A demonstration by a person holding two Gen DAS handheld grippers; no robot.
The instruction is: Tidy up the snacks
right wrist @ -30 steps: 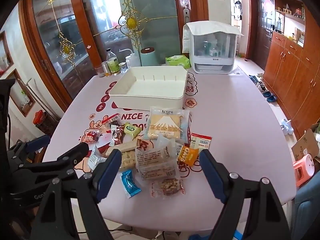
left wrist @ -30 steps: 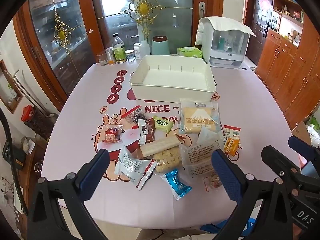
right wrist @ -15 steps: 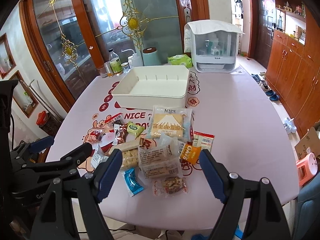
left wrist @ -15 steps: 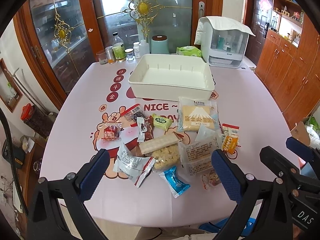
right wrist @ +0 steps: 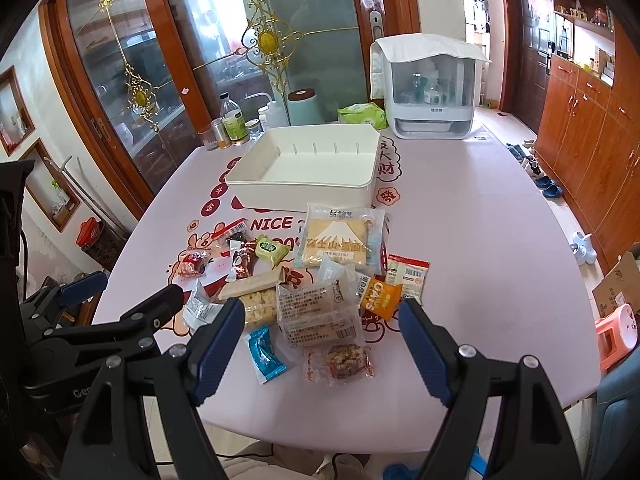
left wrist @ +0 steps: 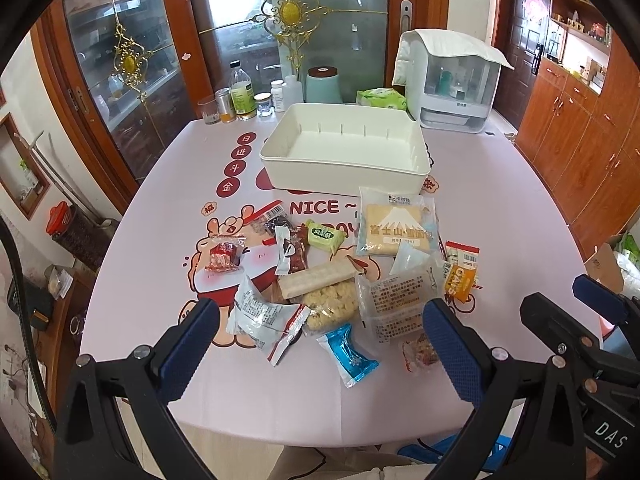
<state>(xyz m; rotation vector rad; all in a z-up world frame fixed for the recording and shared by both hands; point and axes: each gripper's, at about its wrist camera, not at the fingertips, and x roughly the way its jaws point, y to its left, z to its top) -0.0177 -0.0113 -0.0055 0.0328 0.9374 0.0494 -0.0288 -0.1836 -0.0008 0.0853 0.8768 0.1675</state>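
Note:
Several wrapped snacks lie in a heap on the pink table: a Mount Fuji bread pack (left wrist: 394, 226) (right wrist: 337, 242), an orange packet (left wrist: 460, 280) (right wrist: 379, 294), a blue candy (left wrist: 347, 354) (right wrist: 265, 354), a green one (left wrist: 324, 236), a red one (left wrist: 222, 256), a nut bar (right wrist: 346, 360). An empty white bin (left wrist: 344, 156) (right wrist: 308, 172) stands behind them. My left gripper (left wrist: 320, 342) and right gripper (right wrist: 322, 346) are both open and empty, held above the table's near edge, side by side.
Bottles and jars (left wrist: 240, 100), a teal canister (left wrist: 323, 84), a green tissue pack (left wrist: 382, 98) and a white covered appliance (left wrist: 452, 80) line the table's far edge. Glass doors stand behind; wooden cabinets (right wrist: 592, 132) at right. A pink stool (right wrist: 618, 330) stands at right.
Both grippers have drifted slightly back and up from the table; the snacks and bin have not moved. Both stay open.

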